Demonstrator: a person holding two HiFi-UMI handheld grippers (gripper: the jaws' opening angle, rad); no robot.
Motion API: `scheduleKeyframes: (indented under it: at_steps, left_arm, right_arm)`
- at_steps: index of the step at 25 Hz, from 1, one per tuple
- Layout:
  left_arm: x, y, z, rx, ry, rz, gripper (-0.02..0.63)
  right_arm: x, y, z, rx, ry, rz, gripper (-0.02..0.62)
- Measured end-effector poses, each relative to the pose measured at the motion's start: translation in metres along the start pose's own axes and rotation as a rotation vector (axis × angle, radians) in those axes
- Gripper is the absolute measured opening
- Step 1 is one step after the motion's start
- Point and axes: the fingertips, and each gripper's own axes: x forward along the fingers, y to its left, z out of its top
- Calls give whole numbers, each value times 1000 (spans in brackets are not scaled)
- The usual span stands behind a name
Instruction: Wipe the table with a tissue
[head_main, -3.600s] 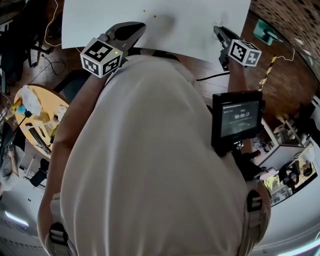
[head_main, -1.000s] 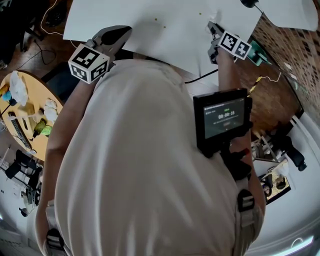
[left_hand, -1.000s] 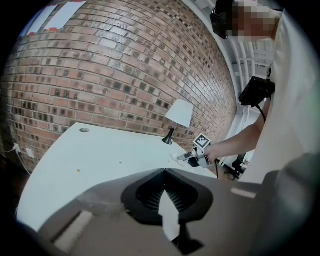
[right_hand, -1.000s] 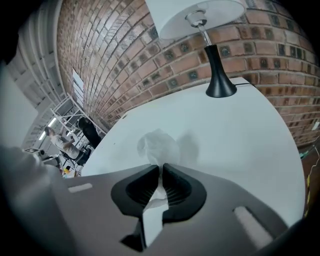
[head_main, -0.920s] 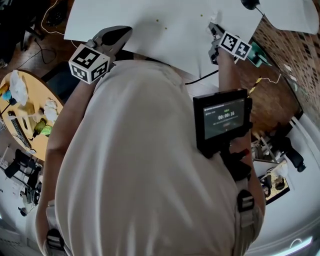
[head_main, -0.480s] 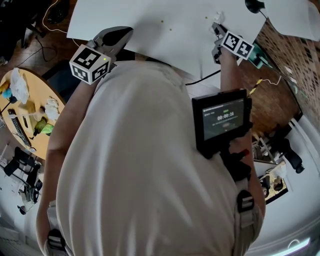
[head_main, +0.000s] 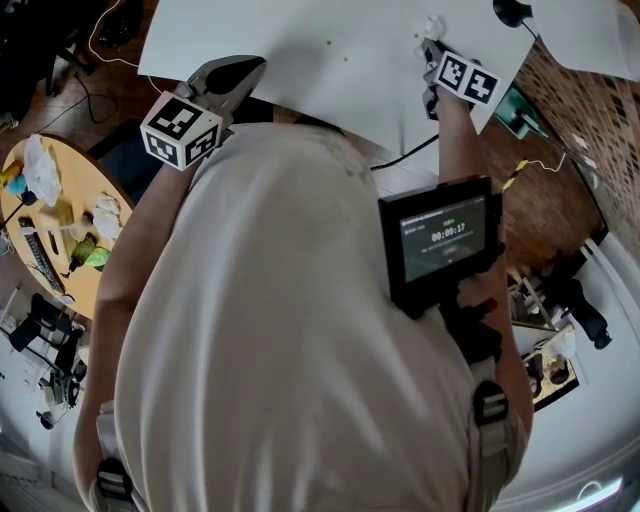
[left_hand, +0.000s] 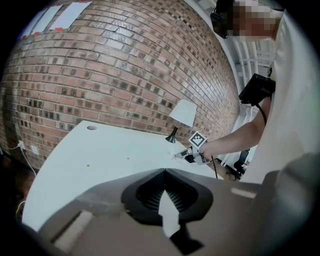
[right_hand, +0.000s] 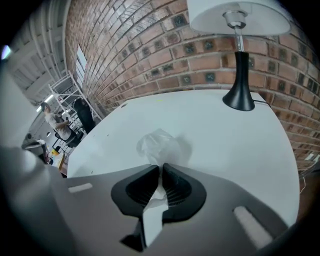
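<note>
- Since the earliest head view, the right gripper (head_main: 430, 46) has gone from the near right edge of the table (head_main: 300, 40) further in, toward the far right corner. It now carries a tissue (head_main: 432, 24) that it did not have then. The left gripper (head_main: 250, 66) has hardly shifted and sits at the near edge, left of the person's body.
- The right gripper's jaws are clamped on the tissue (right_hand: 159, 145). A tail of it runs back between the pads, and the crumpled wad bulges out just ahead of the tips, apparently resting on the tabletop.
- The left gripper (left_hand: 164, 171) has its jaws closed tip to tip with nothing between them (only the table shows through the gap behind the tips).
- The tissue lies near the right edge, short of the black lamp (right_hand: 240, 75) at the far right corner.
- The relation that matters: the wad leads the right fingertips, so a stroke has to push or drag it flat across the surface. A few small specks (head_main: 347, 58) lie left of it, toward the table's middle.
- The right hand is far nearer to these than the left, so the wipe is probably a leftward sweep by the right hand. The wad is crumpled, with no clear long axis.
</note>
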Motion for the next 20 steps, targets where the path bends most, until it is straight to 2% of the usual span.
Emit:
scheduleKeyframes:
  at_steps: [2,4,10,17,20]
  left_arm:
    - [1,-1,1,3,2,-2,6]
    - [3,-3,2,7,5,-2,6]
    - [5,-3,2,11,3,-4,6]
    - [11,-11,1,18,10,-15,6]
    - [15,-14,4,20,13,-21,6]
  right_arm:
    - [4,8,2,-14,3,20,28]
    - [11,25,2,-35,19,74,28]
    - [20,77,-21,-186,123,215,28]
    - [5,96,-55,-286,221,372,28]
    - [-7,93,-64,-301,264,388,28]
